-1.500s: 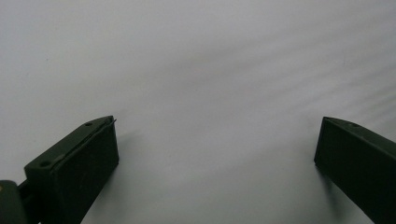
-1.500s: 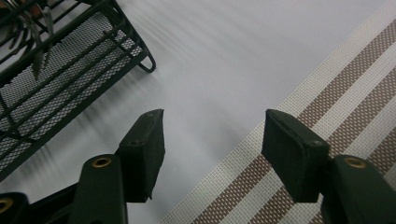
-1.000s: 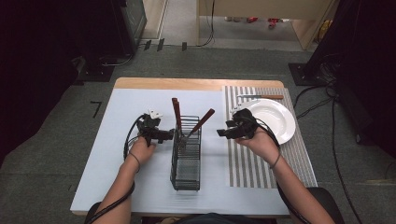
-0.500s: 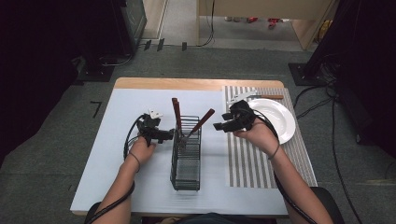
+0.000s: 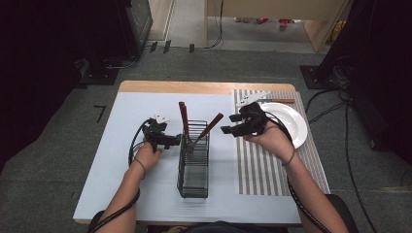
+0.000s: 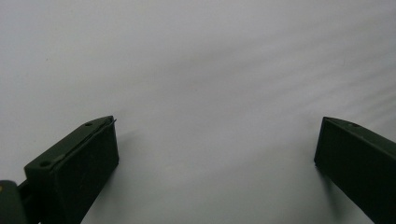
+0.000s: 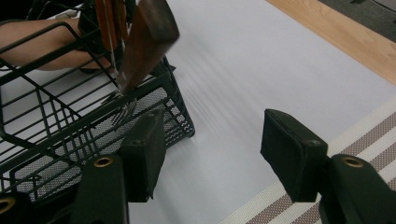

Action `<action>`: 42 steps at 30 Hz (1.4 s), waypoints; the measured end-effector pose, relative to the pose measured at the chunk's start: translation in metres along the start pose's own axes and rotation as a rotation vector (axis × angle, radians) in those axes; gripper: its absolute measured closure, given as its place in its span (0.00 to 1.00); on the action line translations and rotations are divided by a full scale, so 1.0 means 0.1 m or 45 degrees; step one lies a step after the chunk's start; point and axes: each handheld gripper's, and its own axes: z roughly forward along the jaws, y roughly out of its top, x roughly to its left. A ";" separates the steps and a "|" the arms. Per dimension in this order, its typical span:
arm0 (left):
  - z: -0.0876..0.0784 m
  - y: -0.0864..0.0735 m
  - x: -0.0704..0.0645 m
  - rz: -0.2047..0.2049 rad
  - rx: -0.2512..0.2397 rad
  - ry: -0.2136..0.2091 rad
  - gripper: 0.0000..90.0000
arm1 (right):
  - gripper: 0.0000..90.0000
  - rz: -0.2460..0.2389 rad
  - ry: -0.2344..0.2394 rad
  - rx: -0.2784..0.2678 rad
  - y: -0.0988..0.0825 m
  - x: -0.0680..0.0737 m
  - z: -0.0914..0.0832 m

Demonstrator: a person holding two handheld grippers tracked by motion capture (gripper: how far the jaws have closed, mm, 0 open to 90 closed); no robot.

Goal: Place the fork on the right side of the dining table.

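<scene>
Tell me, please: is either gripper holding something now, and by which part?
Nothing is held. The left gripper and the right gripper both have open jaws with nothing between them; the wooden-handled utensils stand in the wire basket.

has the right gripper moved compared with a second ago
Yes. The right gripper has shifted up the high view, now overlapping more of the round white plate's left rim.

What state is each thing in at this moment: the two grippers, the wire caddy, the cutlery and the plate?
Left gripper: open, empty, beside the caddy.
Right gripper: open, empty, raised.
Wire caddy: upright on the white mat.
Wood-handled cutlery: standing in the caddy, leaning.
Plate: empty, on the striped placemat.
</scene>
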 end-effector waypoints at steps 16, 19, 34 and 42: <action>0.00 0.00 0.00 -0.004 -0.005 0.001 0.00 | 0.47 -0.097 0.030 -0.060 0.25 0.15 -0.09; 0.00 0.00 0.00 -0.004 -0.004 0.001 0.00 | 0.50 -0.112 0.029 -0.091 0.29 0.15 -0.09; 0.00 0.00 0.00 0.000 -0.001 0.001 0.00 | 0.79 -0.091 0.122 -0.099 0.32 0.18 -0.11; 0.00 0.00 0.00 0.000 -0.002 0.001 0.00 | 0.84 -0.081 0.199 -0.100 0.31 0.25 -0.20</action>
